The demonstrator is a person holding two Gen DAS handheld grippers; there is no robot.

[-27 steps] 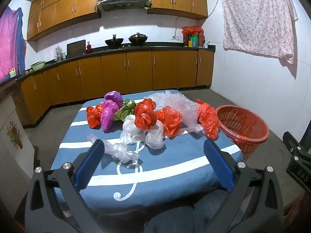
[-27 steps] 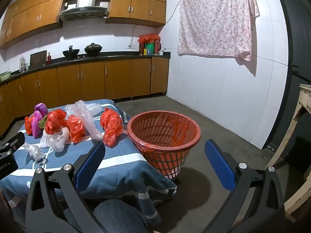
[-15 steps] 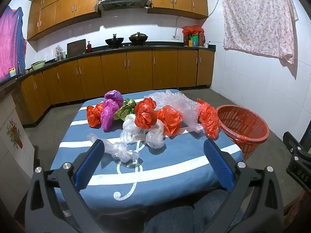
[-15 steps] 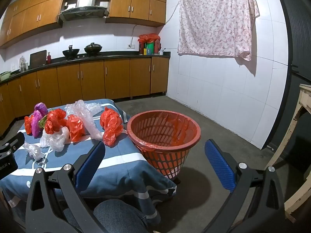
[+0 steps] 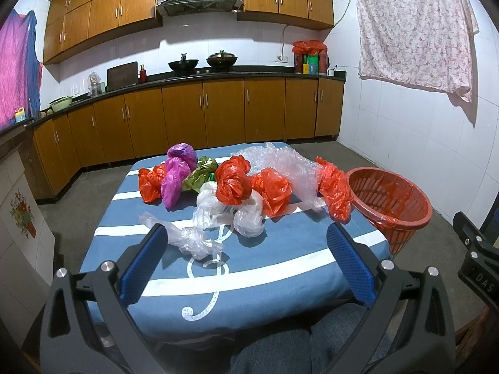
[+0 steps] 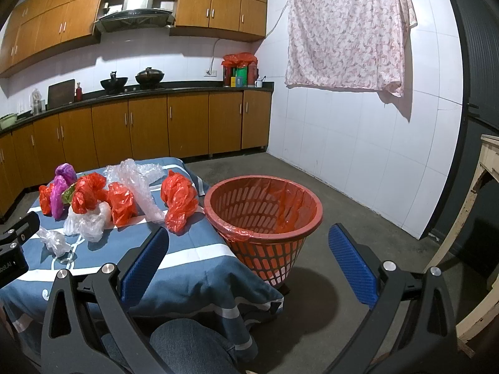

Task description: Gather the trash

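Note:
Several crumpled plastic bags lie on a table with a blue striped cloth (image 5: 265, 274): red bags (image 5: 232, 180), a purple bag (image 5: 176, 174), a green bag (image 5: 201, 176), white bags (image 5: 224, 212), a clear bag (image 5: 190, 238) nearest me and bubble wrap (image 5: 280, 165). A red mesh basket (image 6: 265, 208) with a red liner stands on the floor at the table's right side. My left gripper (image 5: 246, 261) is open and empty, above the table's near edge. My right gripper (image 6: 249, 261) is open and empty, facing the basket.
Wooden kitchen cabinets and a dark counter (image 5: 218, 74) with two woks run along the back wall. A floral cloth (image 6: 346, 31) hangs on the white tiled wall at right. A pale wooden frame (image 6: 480, 218) stands at far right. Concrete floor surrounds the table.

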